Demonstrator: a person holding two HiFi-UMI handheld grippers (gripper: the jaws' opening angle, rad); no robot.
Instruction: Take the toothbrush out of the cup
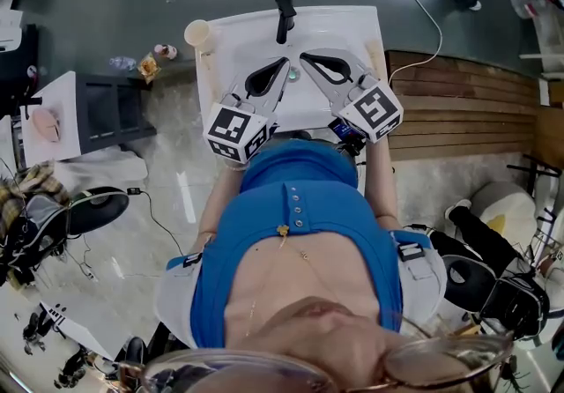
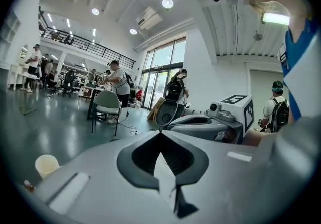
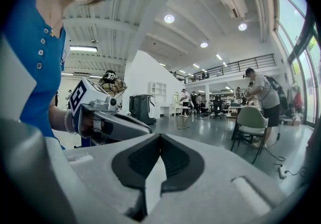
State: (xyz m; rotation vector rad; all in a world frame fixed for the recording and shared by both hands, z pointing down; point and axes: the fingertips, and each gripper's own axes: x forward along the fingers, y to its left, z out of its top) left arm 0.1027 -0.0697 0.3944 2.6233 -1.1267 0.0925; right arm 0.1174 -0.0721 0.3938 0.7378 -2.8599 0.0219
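Head view: left tongs (image 1: 280, 68) and right tongs (image 1: 308, 58) both shut tight and empty over the sink (image 1: 370, 21), cup (image 1: 198, 33) off beyond-left of the left tongs, no toothbrush visible in it; reaching in while shut would likely tip the light cup.

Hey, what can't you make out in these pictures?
- Toothbrush: seen in no view; the cup is too small in the head view to show its inside.
- Sink middle: head view, covered by the left gripper and right gripper.
- Distant people: gripper views, too small to tell what they do.
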